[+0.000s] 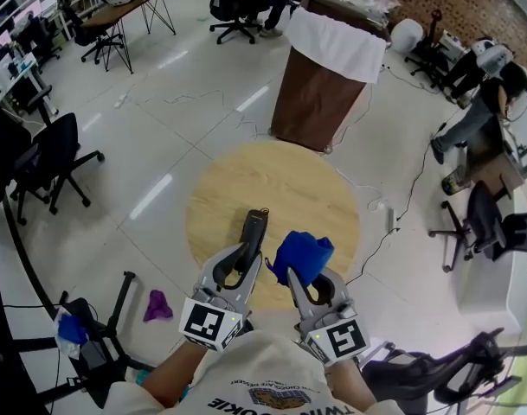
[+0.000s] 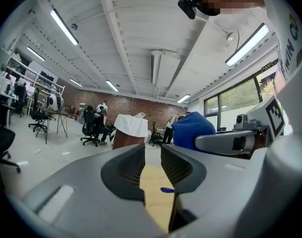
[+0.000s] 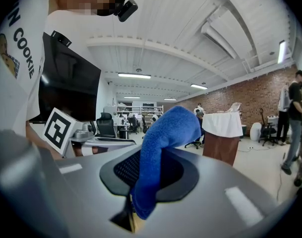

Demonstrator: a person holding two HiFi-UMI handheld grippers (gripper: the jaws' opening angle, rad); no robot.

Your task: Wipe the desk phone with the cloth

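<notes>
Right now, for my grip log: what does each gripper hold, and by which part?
The right gripper pinches the blue cloth by its lower part, the rest bunched above. The left gripper holds nothing, jaws apart.

**Office floor, off-task**

Round wooden table (image 1: 246,180) on pale tiled floor (image 1: 159,119). Beyond it, brown bin (image 1: 315,102) with white liner. Lower left, purple rag (image 1: 157,304) lying on the tiles. Black office chair (image 1: 51,158) at left; black cable (image 1: 408,199) trailing right.

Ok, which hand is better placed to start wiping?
Right: the right gripper holds the cloth in its jaws; the left gripper has none.
</notes>
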